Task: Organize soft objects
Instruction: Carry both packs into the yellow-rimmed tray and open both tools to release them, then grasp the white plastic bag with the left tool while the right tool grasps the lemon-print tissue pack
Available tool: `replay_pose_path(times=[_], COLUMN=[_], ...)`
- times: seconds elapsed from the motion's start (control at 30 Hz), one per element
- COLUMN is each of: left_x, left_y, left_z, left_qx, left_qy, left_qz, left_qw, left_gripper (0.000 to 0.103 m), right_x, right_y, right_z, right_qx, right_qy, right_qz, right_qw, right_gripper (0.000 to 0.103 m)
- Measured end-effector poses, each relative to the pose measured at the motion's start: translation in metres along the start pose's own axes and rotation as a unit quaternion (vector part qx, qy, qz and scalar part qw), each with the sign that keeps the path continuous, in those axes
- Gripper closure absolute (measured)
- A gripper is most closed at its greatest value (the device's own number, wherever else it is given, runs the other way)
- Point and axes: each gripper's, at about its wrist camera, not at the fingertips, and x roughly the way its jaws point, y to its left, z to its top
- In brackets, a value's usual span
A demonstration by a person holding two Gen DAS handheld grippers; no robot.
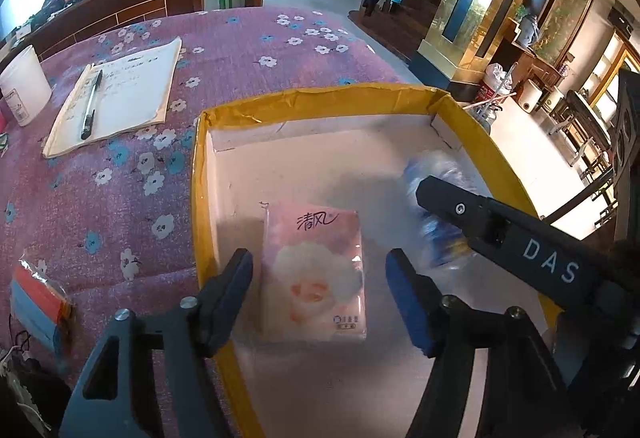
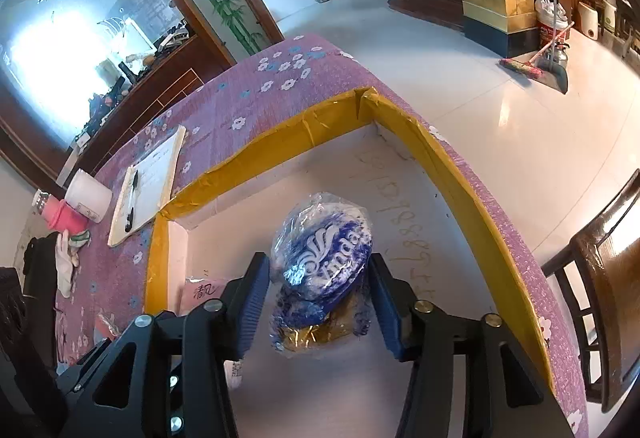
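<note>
A pink tissue pack (image 1: 314, 274) lies flat on the white floor of a shallow yellow-rimmed cardboard box (image 1: 320, 97). My left gripper (image 1: 320, 278) hangs open above the pack, one finger on each side, holding nothing. A blue-and-clear wrapped tissue roll (image 2: 320, 266) sits between the fingers of my right gripper (image 2: 320, 298). The jaws stand wide, with a small gap at the right pad, and the roll seems to rest on the box floor. The roll also shows in the left wrist view (image 1: 436, 205), partly behind the right gripper's finger. A corner of the pink pack shows in the right wrist view (image 2: 202, 294).
The box stands on a purple flowered tablecloth (image 1: 120, 205). A notebook with a pen (image 1: 116, 97) and a white cup (image 1: 22, 85) lie at the far left. A packet of coloured items (image 1: 40, 302) lies near left. The table edge and a wooden chair (image 2: 600, 278) are at the right.
</note>
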Motion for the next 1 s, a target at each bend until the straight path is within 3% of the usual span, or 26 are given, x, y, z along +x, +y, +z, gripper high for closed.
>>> replay_pose_path(times=[0.2,0.4,0.57,0.83,1.0], left_x=[-0.006,-0.016,-0.032,-0.065,-0.106], left_y=[-0.001,-0.002,-0.007,-0.012,-0.007], left_z=[0.0,0.002,0.002,-0.021,-0.05], left_qx=[-0.003,-0.004,0.0,0.02,0.019], left_qy=[-0.019,-0.035,-0.038,-0.046,-0.059], left_qz=[0.013,0.024,0.025,0.04,0.035], left_qw=[0.9997,0.9991,0.999,0.998,0.9974], left_gripper=[0.031,0.031,0.03,0.03,0.03], right_x=[-0.009,-0.036,-0.047,-0.053,-0.057], right_y=[0.001,-0.001,0.001,-0.003,0.005], right_z=[0.002,0.007,0.01,0.012,0.01], right_qx=[0.003,0.014,0.014,0.023,0.009], right_qy=[-0.011,-0.06,-0.074,-0.078,-0.085], right_qz=[0.006,0.008,0.011,0.017,0.019], right_qw=[1.0,0.998,0.997,0.997,0.996], right_gripper=[0.047,0.046,0.046,0.046,0.046])
